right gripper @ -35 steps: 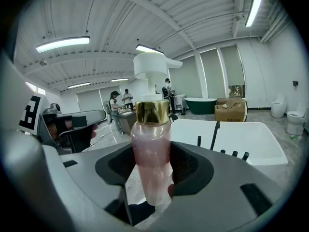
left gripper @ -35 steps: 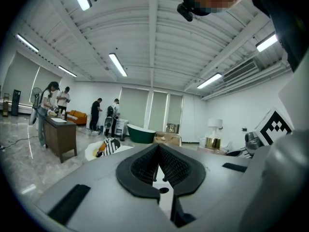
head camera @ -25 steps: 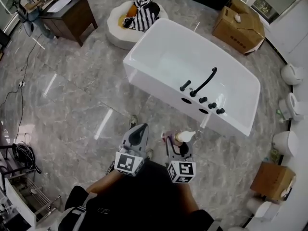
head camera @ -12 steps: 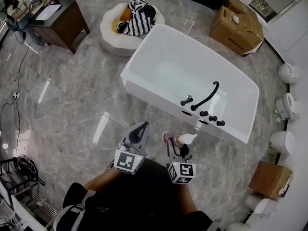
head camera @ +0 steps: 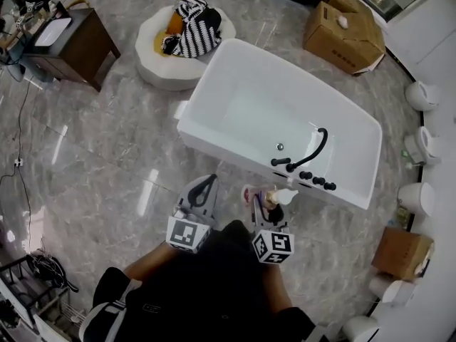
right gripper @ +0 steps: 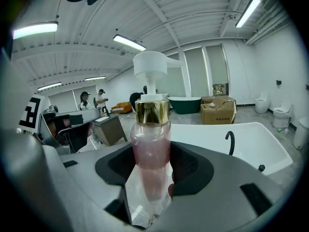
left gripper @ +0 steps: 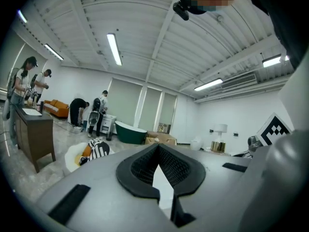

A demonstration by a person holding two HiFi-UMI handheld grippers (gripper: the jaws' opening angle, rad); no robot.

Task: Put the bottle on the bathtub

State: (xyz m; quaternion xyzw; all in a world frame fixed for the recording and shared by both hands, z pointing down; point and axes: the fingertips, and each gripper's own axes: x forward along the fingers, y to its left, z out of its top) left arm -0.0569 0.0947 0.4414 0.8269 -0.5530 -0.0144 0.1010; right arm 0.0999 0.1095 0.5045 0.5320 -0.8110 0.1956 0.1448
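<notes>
- The white bathtub [head camera: 228, 154] is standing on the marble floor just ahead of the person, its near wall facing the grippers and its black faucet [head camera: 314, 147] rising from the right end.
- The left gripper [head camera: 204, 189] is hanging beside the right one with its jaws pressed together on nothing; its own view shows the ribbed pads meeting at the tip [left gripper: 157, 151] with only white tub behind them.
- The right gripper [head camera: 266, 204] is pinching the bottle [head camera: 275, 199], holding it in the air short of the tub and clear of its rim.
- The step in hand looks like the carry: the bottle is being held up to the tub and is not yet set down.
- The next move probably calls for reaching forward over the near rim, lowering the bottle upright onto a flat part of the ledge, then letting the jaws part.
- The head view is giving the layout, with both grippers and the gap to the tub, but the bottle is showing small there.
- The right gripper view is showing what that view misses: the jaws [right gripper: 152, 175] closing on a clear pink body [right gripper: 150, 158] under a gold collar and white pump, with the tub [right gripper: 251, 149] and faucet [right gripper: 231, 140] beyond.
</notes>
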